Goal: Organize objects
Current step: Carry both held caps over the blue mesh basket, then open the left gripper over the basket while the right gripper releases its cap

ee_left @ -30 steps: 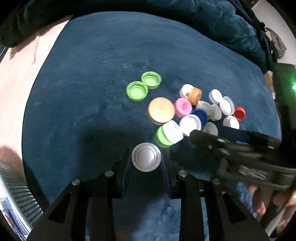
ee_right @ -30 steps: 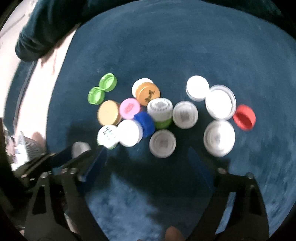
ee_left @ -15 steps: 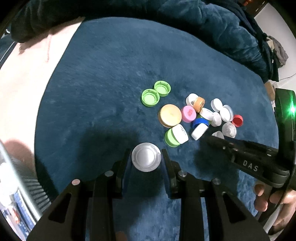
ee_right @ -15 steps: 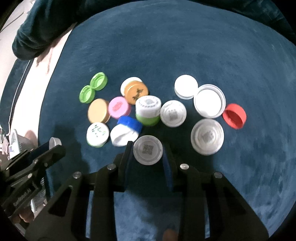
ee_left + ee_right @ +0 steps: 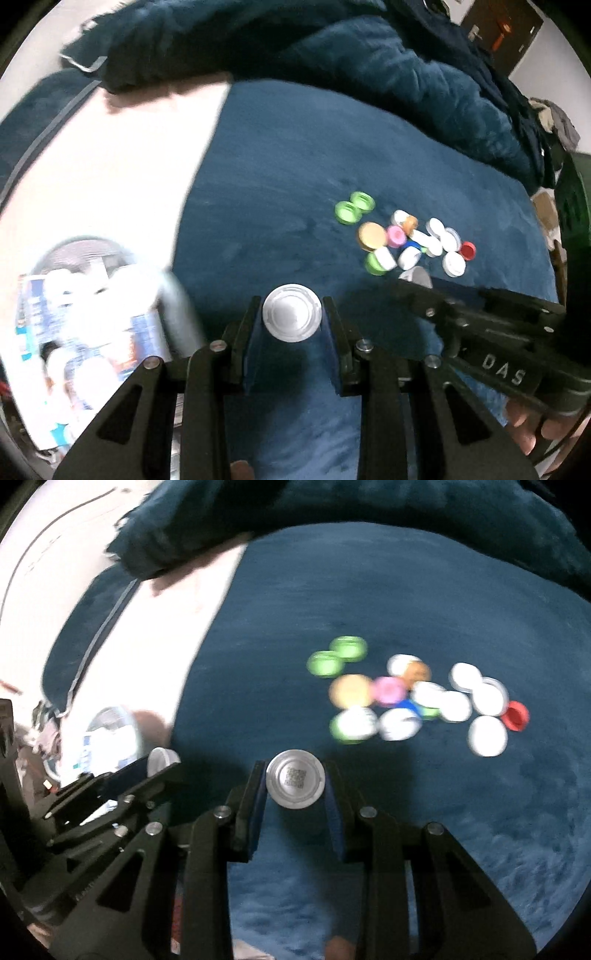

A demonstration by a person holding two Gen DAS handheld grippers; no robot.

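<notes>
Blue plush blanket [image 5: 295, 177] covers most of the surface in both wrist views; a pale pink sheet [image 5: 110, 155] lies bare at 9 to 10 o'clock of it, and a rumpled dark blue cover [image 5: 332, 48] is heaped along 12 o'clock.

Round container [image 5: 92, 302] at 8 o'clock in the left wrist view, off the blanket edge, blurred; white caps and blue-and-white packaging show inside. Same container is small at 9 o'clock in the right wrist view.

Cap cluster [image 5: 406, 698] lies on the blanket at 2 o'clock of both views, well apart from the container: two green caps [image 5: 354, 208] touching at its near-left end, then tan, pink, orange, blue, several white, and one red cap [image 5: 467, 250] at the far-right end. Right view is motion-blurred.

Left gripper [image 5: 291, 319]: jaws clamped on a white cap [image 5: 291, 318], domed side to the camera, held clear of the blanket.

Right gripper [image 5: 295, 784]: jaws clamped on a silver-white cap with a QR code [image 5: 295, 783], off the blanket, at 7 o'clock of the cluster. In the left view this gripper enters from 4 o'clock, fingertips of the holding hand [image 5: 524, 428] beneath it.
</notes>
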